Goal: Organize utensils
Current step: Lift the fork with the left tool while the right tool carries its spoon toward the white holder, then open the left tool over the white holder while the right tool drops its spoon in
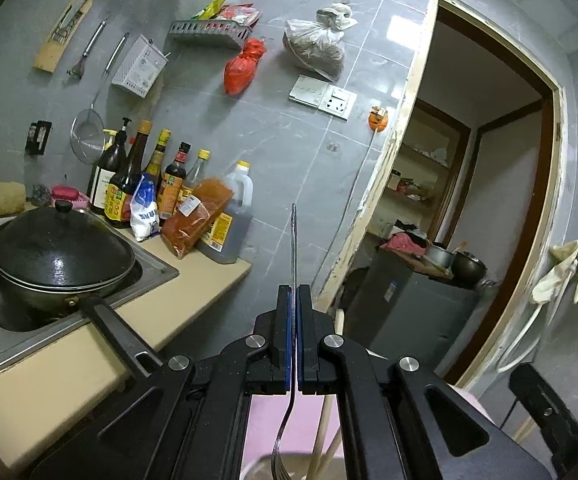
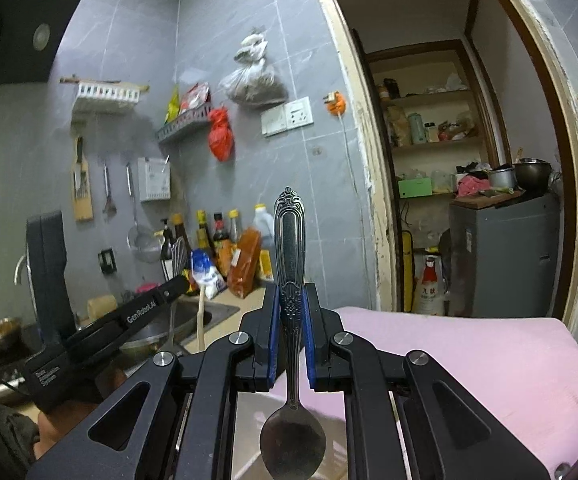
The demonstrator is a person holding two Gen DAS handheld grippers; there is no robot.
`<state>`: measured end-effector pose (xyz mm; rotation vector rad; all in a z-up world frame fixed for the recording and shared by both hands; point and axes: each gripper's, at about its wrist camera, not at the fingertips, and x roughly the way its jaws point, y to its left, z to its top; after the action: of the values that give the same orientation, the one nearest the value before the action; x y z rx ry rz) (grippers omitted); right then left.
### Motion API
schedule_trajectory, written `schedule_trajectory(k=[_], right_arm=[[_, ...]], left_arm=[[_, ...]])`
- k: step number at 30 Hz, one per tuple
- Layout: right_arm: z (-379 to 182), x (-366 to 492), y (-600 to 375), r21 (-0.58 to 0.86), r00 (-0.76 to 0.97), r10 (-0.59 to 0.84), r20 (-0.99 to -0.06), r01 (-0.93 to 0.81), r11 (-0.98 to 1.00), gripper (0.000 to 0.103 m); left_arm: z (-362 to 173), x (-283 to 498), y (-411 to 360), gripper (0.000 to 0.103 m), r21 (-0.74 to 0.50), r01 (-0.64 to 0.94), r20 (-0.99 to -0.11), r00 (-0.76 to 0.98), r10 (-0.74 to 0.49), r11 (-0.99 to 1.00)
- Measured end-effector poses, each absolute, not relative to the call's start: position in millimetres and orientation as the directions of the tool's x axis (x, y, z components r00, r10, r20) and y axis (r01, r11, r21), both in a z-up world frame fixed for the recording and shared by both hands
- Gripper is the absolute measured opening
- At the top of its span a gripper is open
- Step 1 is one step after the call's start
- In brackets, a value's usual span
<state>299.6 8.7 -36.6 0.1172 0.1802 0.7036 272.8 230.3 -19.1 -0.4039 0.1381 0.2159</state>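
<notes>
My left gripper (image 1: 293, 292) is shut on a metal fork (image 1: 294, 248), seen edge-on, with its handle pointing up and its tines (image 1: 279, 462) hanging down behind the fingers. My right gripper (image 2: 290, 290) is shut on an ornate metal spoon (image 2: 289, 240), handle up, bowl (image 2: 292, 444) down below the fingers. The left gripper also shows in the right wrist view (image 2: 161, 300), off to the left, with the fork's handle (image 2: 178, 254) sticking up. Pale wooden chopsticks (image 1: 325, 420) stand below the left gripper.
A pink surface (image 2: 469, 364) lies below both grippers. To the left are a beige counter (image 1: 69, 364), a sink holding a lidded black wok (image 1: 57, 252), and sauce bottles (image 1: 129, 184). An open doorway (image 1: 469, 184) to a storeroom is on the right.
</notes>
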Motion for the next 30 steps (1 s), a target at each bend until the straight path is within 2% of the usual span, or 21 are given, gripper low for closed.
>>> schedule_trajectory(k=[5, 13, 22, 27, 28, 30], right_arm=[[-48, 303, 9, 0.171, 0.757, 0.635, -0.153, -0.612, 0.772, 0.009], [-57, 301, 10, 0.171, 0.755, 0.627, -0.193, -0.603, 0.779, 0.009], [-62, 295, 14, 0.170, 0.746, 0.619, -0.244, -0.596, 0.785, 0.010], [-59, 289, 11, 0.167, 0.740, 0.617, -0.266, -0.595, 0.786, 0.011], [-56, 287, 9, 0.166, 0.742, 0.616, -0.265, -0.594, 0.787, 0.012], [-50, 284, 6, 0.166, 0.742, 0.617, -0.262, -0.595, 0.786, 0.021]], left_arm=[[-28, 267, 223, 0.000, -0.335, -0.242, -0.156, 0.967, 0.199, 0.911], [-39, 260, 221, 0.000, -0.309, -0.230, -0.190, 0.966, 0.177, 0.923], [-43, 249, 222, 0.000, -0.288, -0.166, -0.243, 0.965, 0.096, 0.943], [-40, 241, 225, 0.001, -0.327, -0.120, -0.284, 0.959, 0.024, 0.937], [-38, 240, 226, 0.001, -0.332, -0.107, -0.297, 0.955, 0.004, 0.937], [-34, 236, 226, 0.003, -0.325, -0.091, -0.309, 0.951, -0.014, 0.941]])
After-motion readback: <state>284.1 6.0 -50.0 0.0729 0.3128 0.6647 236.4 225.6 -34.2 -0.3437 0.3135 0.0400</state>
